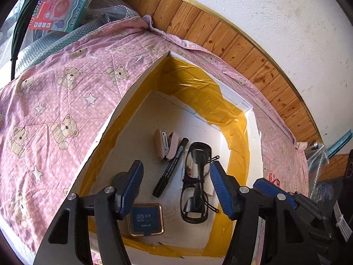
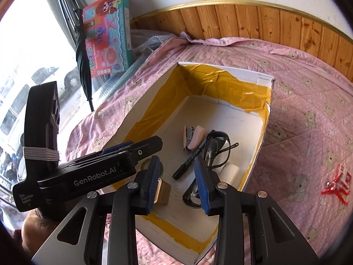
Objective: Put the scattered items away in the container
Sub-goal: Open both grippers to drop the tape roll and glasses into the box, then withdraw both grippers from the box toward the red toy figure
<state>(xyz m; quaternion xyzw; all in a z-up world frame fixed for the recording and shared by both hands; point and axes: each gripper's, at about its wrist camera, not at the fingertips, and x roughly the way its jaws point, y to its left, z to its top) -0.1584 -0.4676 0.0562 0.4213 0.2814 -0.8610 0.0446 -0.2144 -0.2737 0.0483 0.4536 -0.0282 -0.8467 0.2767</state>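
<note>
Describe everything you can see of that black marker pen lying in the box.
The slim black marker pen has a white printed label along its barrel and looks like plastic, with its cap on. It lies flat on the pale floor of the white cardboard box lined with yellow tape, slanted, between the pink stapler and the black-framed glasses. One end reaches up beside the stapler, apparently touching it. In the right wrist view it lies below both open grippers; no fingers touch it.
</note>
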